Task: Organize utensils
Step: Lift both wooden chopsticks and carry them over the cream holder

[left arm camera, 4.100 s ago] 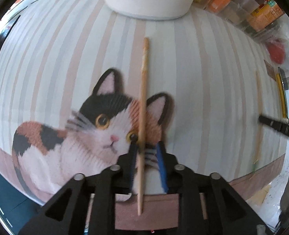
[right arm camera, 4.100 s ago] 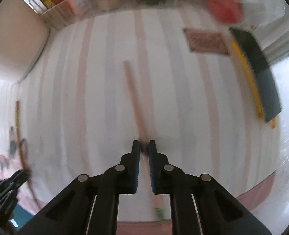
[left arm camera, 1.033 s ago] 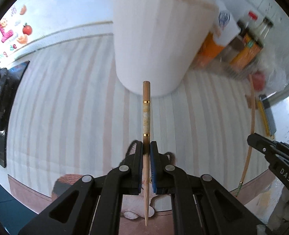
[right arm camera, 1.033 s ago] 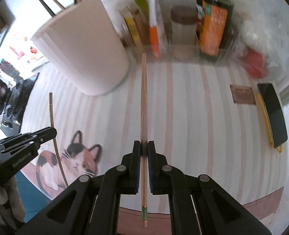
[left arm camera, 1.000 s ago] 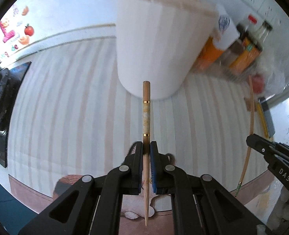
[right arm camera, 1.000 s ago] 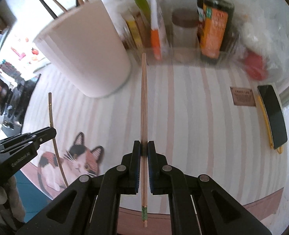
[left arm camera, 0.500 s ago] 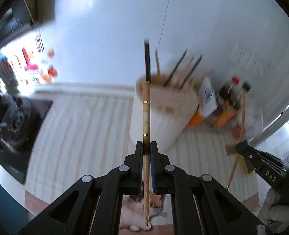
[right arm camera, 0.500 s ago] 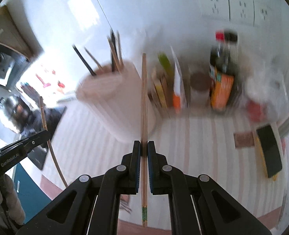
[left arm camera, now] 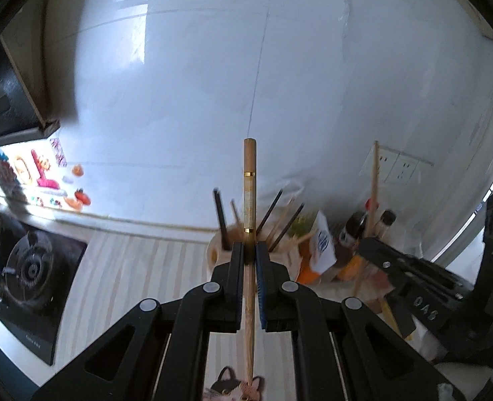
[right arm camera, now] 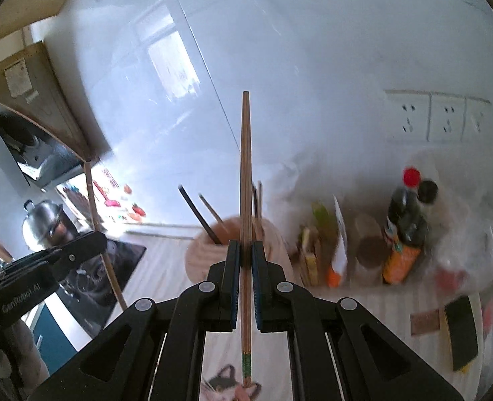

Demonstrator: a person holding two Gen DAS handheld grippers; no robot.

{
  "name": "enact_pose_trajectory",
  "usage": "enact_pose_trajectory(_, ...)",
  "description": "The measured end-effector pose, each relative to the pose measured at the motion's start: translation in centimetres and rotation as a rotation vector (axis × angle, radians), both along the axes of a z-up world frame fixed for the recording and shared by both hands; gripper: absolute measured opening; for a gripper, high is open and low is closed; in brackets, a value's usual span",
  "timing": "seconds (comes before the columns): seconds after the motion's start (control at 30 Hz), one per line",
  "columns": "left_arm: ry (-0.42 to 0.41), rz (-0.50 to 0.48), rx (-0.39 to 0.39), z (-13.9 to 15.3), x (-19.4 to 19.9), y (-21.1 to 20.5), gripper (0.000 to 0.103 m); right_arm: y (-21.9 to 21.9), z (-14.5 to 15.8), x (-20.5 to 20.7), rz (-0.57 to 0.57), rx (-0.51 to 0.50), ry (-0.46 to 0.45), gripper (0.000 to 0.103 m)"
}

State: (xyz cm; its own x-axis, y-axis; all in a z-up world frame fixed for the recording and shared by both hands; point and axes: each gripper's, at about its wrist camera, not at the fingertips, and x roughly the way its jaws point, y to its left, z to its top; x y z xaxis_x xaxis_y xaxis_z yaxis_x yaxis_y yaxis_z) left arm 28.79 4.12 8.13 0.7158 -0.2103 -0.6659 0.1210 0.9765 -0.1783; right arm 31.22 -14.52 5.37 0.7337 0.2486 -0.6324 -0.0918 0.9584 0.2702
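Observation:
My left gripper (left arm camera: 250, 252) is shut on a wooden chopstick with gold bands (left arm camera: 249, 180) and holds it upright, high above the counter. My right gripper (right arm camera: 245, 250) is shut on a plain wooden chopstick with a green end (right arm camera: 245, 167), also upright. The white utensil holder (left arm camera: 218, 254) stands below and beyond both grippers, with several dark and wooden chopsticks (left arm camera: 219, 214) sticking out; it also shows in the right wrist view (right arm camera: 199, 254). The right gripper (left arm camera: 403, 274) shows at the right of the left wrist view, the left gripper (right arm camera: 46, 260) at the left of the right wrist view.
A gas stove (left arm camera: 29, 267) is at the left with a steel kettle (right arm camera: 44, 227). Sauce bottles (right arm camera: 403, 234) and packets (right arm camera: 338, 244) stand against the white wall, right of the holder. A cat mat (right arm camera: 228, 387) lies below. A dark phone-like slab (right arm camera: 460, 330) lies at the right.
Both grippers have risen and tilted up with their chopsticks; the holder's rim now lies below the fingertips and the wall fills the views.

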Motion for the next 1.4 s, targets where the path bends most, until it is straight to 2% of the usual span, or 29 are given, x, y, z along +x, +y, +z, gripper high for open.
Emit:
enact_pose_trajectory(0.3, -0.075, 0.000, -0.046, 3.2, 5.0, 0.1, 0.004, 0.6, 2.1, 3.9, -0.016, 0.071, -0.112, 0.007)
enact_pose_trajectory(0.5, -0.120, 0.001, -0.035, 3.7, 8.8, 0.0, 0.004, 0.3, 1.7, 7.0, -0.051, 0.085, -0.175, 0.007)
enact_pose_trajectory(0.83, -0.108, -0.005, -0.061, 0.2, 13.1, 0.2, 0.004, 1.3, -1.5, 11.5, -0.087, 0.063, -0.249, 0.007)
enact_pose_trajectory(1.1, -0.132, -0.031, -0.069, -2.4, 14.5, 0.1, 0.004, 2.6, -3.9, 12.6, -0.083, 0.014, -0.290, 0.007)
enact_pose_trajectory(1.4, -0.129, -0.048, -0.055, -3.6, 14.7, -0.2, 0.004, 3.6, -6.0, 12.7, -0.064, -0.010, -0.285, 0.007)
